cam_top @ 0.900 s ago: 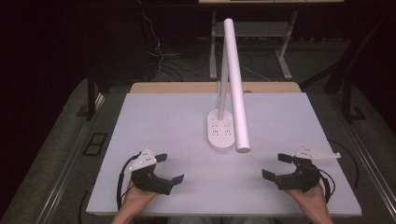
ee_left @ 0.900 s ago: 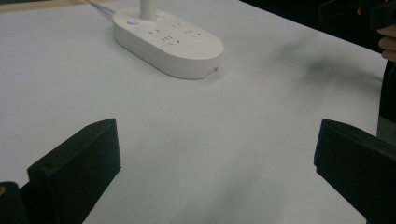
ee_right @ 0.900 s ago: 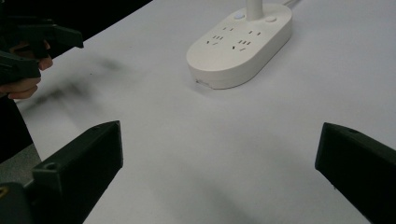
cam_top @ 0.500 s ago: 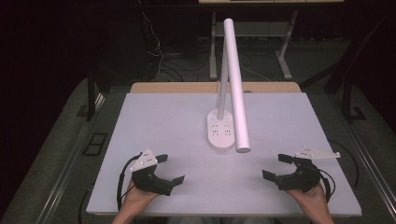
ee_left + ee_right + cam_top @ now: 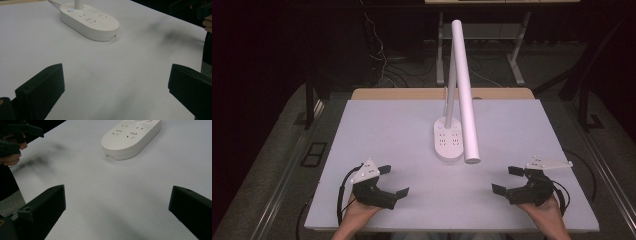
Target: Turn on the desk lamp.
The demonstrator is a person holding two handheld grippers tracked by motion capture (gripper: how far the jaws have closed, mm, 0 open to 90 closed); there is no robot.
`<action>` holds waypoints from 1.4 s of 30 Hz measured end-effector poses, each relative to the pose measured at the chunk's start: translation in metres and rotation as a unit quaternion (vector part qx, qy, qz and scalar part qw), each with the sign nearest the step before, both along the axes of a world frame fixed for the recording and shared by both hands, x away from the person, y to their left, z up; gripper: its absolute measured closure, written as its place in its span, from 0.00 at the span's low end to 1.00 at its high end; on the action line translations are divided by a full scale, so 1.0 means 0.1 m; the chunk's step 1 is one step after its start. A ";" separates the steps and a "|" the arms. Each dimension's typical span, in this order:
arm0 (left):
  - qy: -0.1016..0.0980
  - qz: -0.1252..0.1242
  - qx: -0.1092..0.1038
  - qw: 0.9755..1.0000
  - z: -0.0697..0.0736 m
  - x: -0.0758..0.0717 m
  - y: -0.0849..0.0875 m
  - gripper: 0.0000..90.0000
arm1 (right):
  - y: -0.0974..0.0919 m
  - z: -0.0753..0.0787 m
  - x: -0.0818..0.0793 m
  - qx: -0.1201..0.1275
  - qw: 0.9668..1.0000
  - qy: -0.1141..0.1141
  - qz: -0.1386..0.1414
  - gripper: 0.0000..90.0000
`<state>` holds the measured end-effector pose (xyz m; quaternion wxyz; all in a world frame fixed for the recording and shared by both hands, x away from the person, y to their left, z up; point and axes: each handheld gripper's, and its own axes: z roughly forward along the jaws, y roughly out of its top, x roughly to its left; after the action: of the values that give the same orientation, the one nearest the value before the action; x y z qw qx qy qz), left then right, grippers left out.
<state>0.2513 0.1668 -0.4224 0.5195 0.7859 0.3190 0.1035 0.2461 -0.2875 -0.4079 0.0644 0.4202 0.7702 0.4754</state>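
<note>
A white desk lamp stands mid-table, its oval base [image 5: 448,140] carrying sockets and its long tube head [image 5: 466,100] slanting toward me. My left gripper [image 5: 393,180] rests near the front left of the table, open, with nothing between its jaws. At the front right my right gripper [image 5: 506,179] is open too and empty. In the left gripper view the lamp base [image 5: 90,21] lies ahead of the wide-apart jaws of the left gripper [image 5: 116,75]. The right gripper view has the lamp base [image 5: 131,137] beyond the spread jaws of the right gripper [image 5: 117,197].
The white tabletop [image 5: 387,130] has a wooden strip [image 5: 412,94] along its far edge. Cables and metal stand legs [image 5: 517,65] lie on the dark floor behind. Each gripper view catches the other hand's gripper far off [image 5: 190,7] [image 5: 20,135].
</note>
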 end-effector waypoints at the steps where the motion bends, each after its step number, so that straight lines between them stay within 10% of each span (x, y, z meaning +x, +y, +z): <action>1: 0.001 0.001 0.000 1.000 0.00 0.00 0.00 0.00 | 0.00 0.00 0.00 0.000 1.000 0.000 0.000 0.01; 42: 0.009 0.007 0.004 1.000 -0.03 0.01 0.01 0.00 | 0.18 0.38 0.42 -0.036 0.999 0.015 0.037 0.01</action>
<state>0.2522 0.1678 -0.4250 0.5125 0.7867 0.3289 0.1012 0.2883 -0.2699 -0.3702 0.0503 0.3956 0.8030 0.4430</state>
